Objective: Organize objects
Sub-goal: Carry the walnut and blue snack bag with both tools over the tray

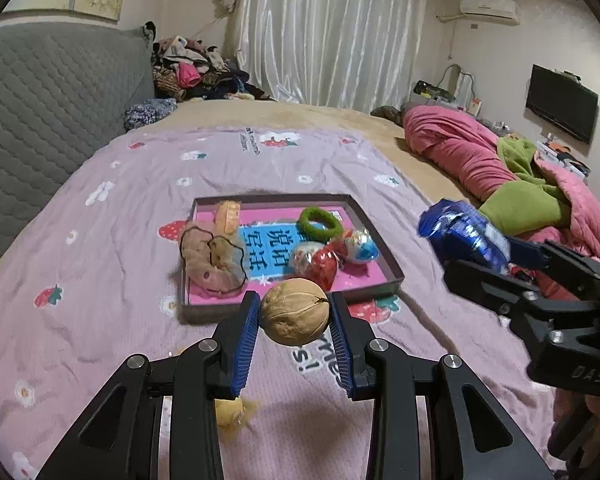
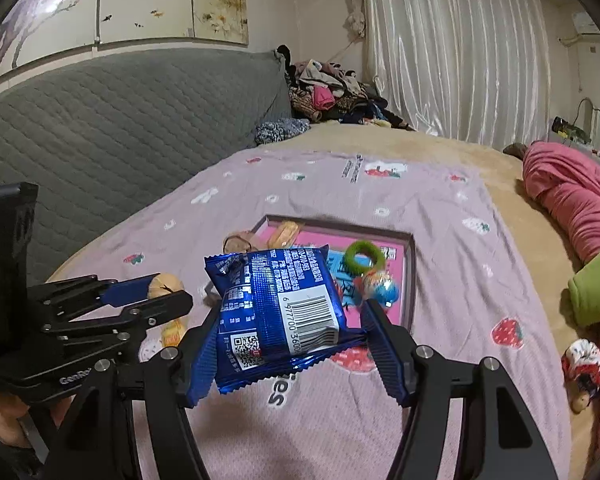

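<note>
The left gripper (image 1: 295,312) is clamping a walnut (image 1: 295,311), the right gripper (image 2: 284,336) a blue snack packet (image 2: 278,312); several trinkets are already sitting in the tray (image 1: 374,236) at twelve o'clock.

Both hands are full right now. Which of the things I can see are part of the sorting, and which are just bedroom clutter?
Part of the job:
walnut, held in left gripper
blue snack packet, held in right gripper
shallow box
green hair ring, already in the box
yellow wrapped piece on the bedspread

Just lying about:
clothes pile
pink quilt
television
</note>
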